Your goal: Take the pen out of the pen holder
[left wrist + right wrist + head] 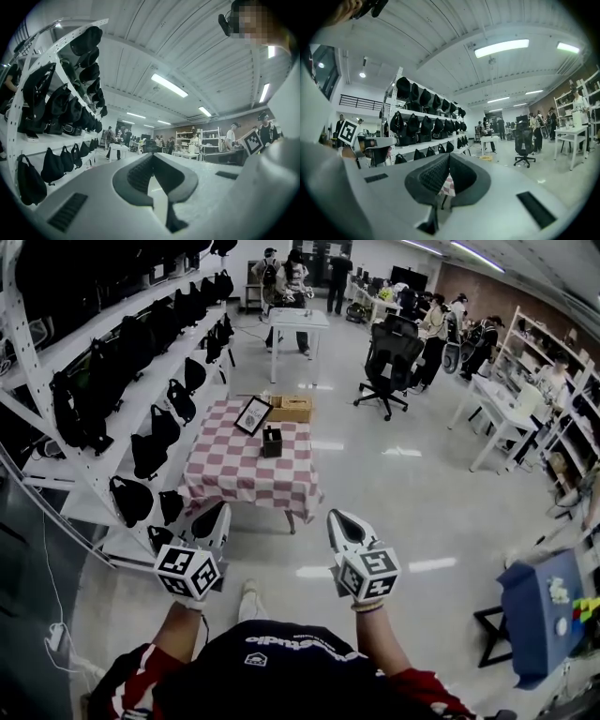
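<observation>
Jaws shut tip-to-tip, nothing btwn, on left gripper (220, 514) & right gripper (336, 518), held side by side. Pen holder (272, 441) on checkered table (234, 474), well ahead; pen too small to make out.

The head view looks steeply down from above the person's chest, with the checkered counter (239, 474) well off at frame centre. Both gripper views sit low and face nearly level down the room. All three share the bag shelf (94, 505); the right gripper view also catches the office chair (524, 140), right of centre.
</observation>
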The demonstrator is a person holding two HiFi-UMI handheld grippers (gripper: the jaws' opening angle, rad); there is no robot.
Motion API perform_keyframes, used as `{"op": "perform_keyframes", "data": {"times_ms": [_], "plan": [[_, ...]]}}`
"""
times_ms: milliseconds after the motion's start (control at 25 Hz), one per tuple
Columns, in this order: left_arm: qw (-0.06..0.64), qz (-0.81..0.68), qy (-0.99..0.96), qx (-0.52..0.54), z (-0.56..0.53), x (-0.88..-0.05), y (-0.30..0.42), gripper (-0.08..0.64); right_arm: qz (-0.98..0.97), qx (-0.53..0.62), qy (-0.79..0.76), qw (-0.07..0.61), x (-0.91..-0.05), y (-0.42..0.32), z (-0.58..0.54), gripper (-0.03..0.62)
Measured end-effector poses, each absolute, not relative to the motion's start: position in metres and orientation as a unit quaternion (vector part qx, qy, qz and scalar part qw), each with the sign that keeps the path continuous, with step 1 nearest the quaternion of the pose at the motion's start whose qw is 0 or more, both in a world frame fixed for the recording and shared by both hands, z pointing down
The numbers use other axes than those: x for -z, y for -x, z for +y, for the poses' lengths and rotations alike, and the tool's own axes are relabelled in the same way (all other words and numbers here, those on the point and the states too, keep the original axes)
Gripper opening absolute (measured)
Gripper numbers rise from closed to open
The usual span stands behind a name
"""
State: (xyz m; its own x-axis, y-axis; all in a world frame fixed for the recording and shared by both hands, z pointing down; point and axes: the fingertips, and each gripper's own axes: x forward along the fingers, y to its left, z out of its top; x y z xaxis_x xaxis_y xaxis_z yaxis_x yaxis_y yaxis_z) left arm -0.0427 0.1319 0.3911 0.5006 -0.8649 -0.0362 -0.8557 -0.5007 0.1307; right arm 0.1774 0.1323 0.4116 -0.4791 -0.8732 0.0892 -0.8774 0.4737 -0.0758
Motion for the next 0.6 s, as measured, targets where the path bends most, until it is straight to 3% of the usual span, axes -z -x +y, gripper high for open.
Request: {"op": "perform_keyframes", "data": {"times_ms": [600], "plan": [[0.066, -0.517, -0.853, 0.039, 0.119, -0.407, 0.071, 0.005, -0.862, -0.077, -0.501, 0.025, -0.425, -0.163, 0.110, 0.003]]}}
